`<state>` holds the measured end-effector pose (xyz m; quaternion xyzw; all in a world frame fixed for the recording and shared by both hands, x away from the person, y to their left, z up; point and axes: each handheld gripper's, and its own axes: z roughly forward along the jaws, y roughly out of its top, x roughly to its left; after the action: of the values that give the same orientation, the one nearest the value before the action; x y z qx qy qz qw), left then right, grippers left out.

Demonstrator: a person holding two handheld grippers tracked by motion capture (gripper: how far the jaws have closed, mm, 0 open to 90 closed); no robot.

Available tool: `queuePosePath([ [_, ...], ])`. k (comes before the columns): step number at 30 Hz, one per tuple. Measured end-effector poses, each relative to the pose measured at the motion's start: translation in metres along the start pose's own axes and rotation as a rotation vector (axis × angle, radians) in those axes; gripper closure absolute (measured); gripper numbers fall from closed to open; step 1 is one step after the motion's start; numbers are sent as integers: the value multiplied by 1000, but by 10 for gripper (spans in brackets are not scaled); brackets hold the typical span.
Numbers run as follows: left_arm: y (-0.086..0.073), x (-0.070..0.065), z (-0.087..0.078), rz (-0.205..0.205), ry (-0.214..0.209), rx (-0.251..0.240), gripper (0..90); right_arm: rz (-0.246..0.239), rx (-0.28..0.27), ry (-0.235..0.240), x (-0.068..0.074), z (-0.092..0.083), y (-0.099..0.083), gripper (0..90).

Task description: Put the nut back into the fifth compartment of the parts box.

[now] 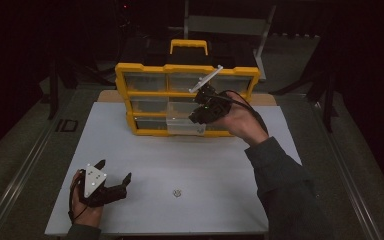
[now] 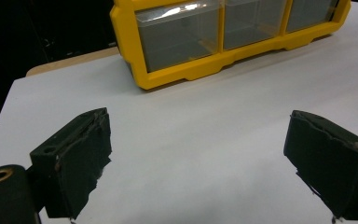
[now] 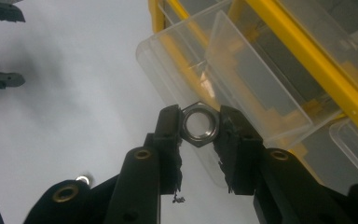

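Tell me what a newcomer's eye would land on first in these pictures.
The yellow parts organizer with clear drawers stands at the far edge of the white table, bright against the dark room. In the right gripper view, the right claw pinches a steel hex nut just in front of a pulled-out clear drawer. Near the table's front edge a second small nut lies beside the open left claw.

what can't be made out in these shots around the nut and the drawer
- High view: the hex nut is hidden by the right hand-held gripper.
- Right gripper view: the open clear drawer runs behind the jaws, contents unclear.
- High view: the small metal piece on the table is too small to identify.
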<state>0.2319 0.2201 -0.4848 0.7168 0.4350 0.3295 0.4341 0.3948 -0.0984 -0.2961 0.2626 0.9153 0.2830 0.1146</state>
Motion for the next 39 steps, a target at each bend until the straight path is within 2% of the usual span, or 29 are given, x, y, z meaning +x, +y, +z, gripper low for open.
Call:
queuePosePath([
  [11,0,0,0,2,-2,2,68,12,7,-18,0,6,10,701],
  [17,0,0,1,4,-4,4,69,42,2,-22,-2,13,16,701],
  [32,0,0,1,3,-6,6,71,33,8,-35,4,27,31,698],
  [39,0,0,1,3,-7,5,71,49,0,-30,3,31,34,695],
])
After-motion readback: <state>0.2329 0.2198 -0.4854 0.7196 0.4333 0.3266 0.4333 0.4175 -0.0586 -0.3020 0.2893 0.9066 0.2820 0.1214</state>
